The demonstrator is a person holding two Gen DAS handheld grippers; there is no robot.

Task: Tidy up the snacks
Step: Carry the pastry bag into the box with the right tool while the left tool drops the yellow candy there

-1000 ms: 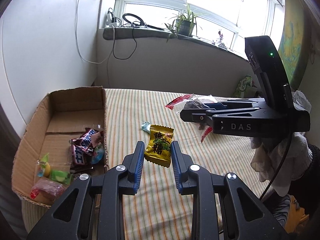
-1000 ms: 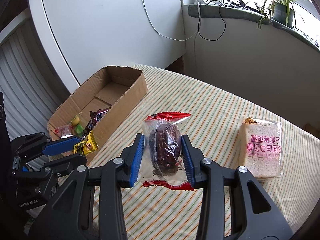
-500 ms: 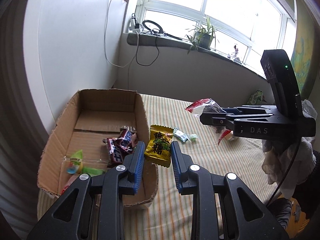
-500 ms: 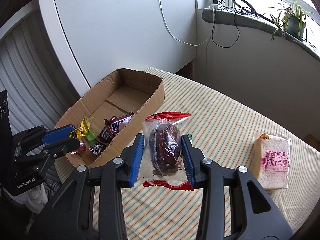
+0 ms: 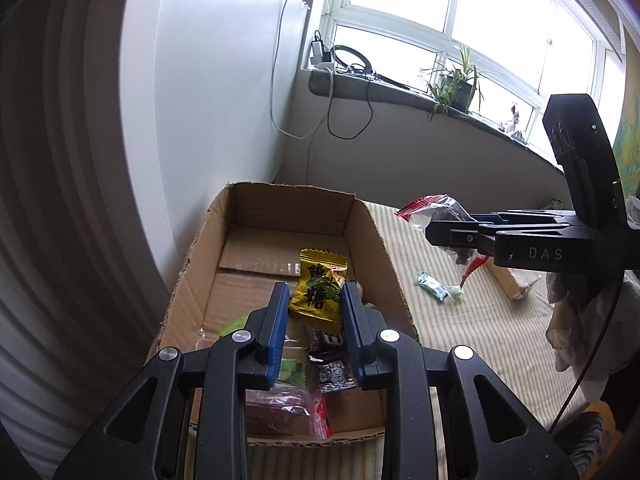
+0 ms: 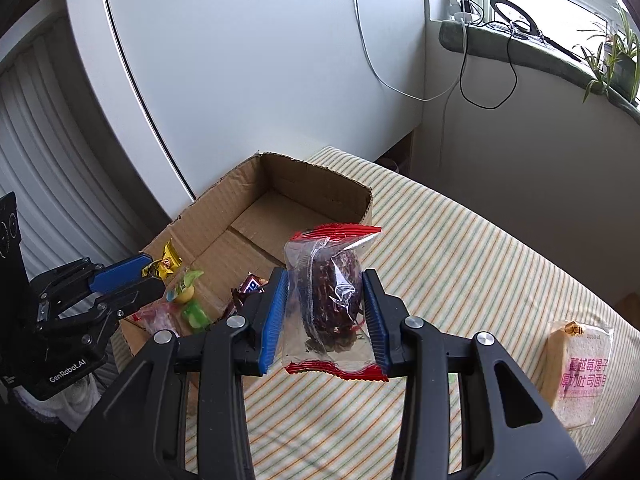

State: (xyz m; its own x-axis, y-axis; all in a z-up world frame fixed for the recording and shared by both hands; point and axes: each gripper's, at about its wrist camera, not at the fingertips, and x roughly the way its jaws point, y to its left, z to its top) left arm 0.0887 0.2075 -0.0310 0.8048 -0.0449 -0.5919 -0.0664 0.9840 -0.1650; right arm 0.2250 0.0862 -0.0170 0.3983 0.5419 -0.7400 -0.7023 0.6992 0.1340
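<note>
Left gripper (image 5: 313,300) pinching yellow candy (image 5: 319,291) over box (image 5: 372,220); right gripper (image 6: 325,304) clamping red-edged bag (image 6: 330,300) beside box. Risk: slick wrappers slip, early release lands outside.

A striped tablecloth (image 6: 460,264) covers the table. Along the far wall runs a grey window ledge (image 5: 400,94) under a bright window (image 5: 404,4). On the ledge's right part stands a potted plant (image 5: 456,84); at its left end sits a white charger (image 5: 318,54), with a black cable (image 5: 348,120) and a white cable (image 5: 280,92) hanging down the wall.
</note>
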